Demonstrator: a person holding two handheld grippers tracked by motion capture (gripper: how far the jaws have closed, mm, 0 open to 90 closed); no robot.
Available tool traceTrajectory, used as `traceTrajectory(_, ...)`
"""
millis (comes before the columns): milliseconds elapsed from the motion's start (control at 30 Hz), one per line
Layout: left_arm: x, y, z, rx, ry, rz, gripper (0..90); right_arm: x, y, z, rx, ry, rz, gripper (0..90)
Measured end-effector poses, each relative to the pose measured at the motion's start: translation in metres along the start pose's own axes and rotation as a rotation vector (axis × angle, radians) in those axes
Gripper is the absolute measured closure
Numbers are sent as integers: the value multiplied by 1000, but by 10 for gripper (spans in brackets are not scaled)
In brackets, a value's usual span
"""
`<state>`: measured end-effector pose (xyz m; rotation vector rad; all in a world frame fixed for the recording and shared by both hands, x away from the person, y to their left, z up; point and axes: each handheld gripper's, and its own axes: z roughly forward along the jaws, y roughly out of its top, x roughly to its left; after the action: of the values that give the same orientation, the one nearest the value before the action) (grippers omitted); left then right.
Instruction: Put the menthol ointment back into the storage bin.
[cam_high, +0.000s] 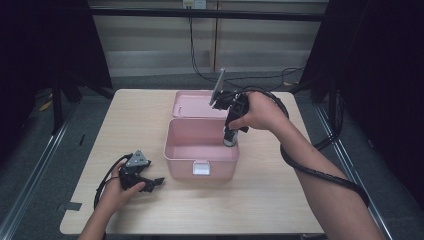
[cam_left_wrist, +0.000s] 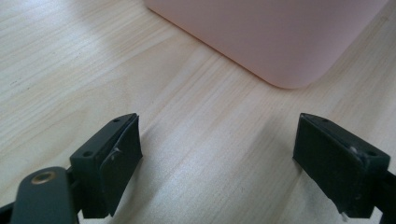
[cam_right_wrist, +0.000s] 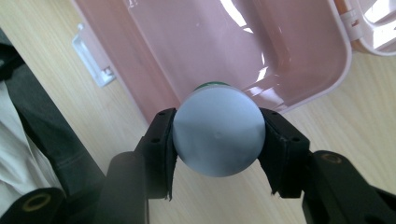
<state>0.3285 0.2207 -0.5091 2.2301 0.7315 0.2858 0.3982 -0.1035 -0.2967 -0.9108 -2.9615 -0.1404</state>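
A small bottle with a round pale cap (cam_right_wrist: 218, 136) is held tight in the right gripper (cam_high: 231, 136), in the middle of the frame. It is pointed straight down over the pink box's (cam_high: 172, 150) right rim. The left gripper (cam_high: 146, 184) is rested wide open at lower left.

A pale wood-grain worktop (cam_high: 270, 200) carries an open pink box (cam_high: 200, 150) near its middle, lid flat behind; the left tool (cam_high: 150, 182) rests near its front-left edge.
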Motion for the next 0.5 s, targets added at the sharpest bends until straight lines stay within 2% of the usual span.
traceTrajectory(200,0,0,0,0,0,0,145,-6,7,9,-12,38,115,505)
traceTrajectory(500,0,0,0,0,0,0,145,-14,16,21,-27,30,247,505)
